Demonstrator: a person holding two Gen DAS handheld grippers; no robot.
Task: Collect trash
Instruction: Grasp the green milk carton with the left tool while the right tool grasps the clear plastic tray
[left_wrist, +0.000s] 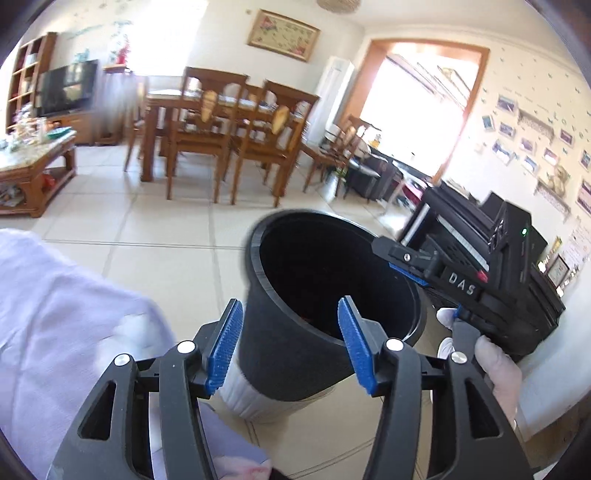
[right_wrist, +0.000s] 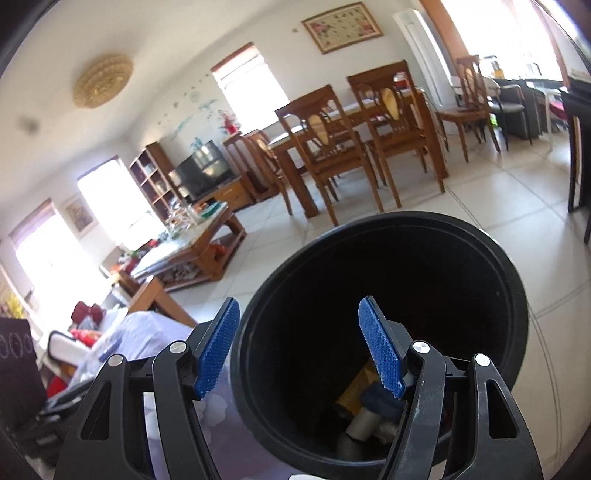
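I see the round black plastic trash bin (right_wrist: 384, 332) standing on the pale tiled floor (left_wrist: 147, 229), scraps inside. My left gripper (left_wrist: 291, 347) and right gripper (right_wrist: 299, 347) hover above it, jaws apart and empty.

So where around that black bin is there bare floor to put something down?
Bare pale tiled floor lies between the round black plastic bin and the wooden dining chairs. Crowded: the cluttered wooden coffee table, and the black piano beside the bin.

bin (right_wrist: 384, 258): matt black plastic | chairs (left_wrist: 199, 136): glossy wood | floor (left_wrist: 147, 229): smooth tile
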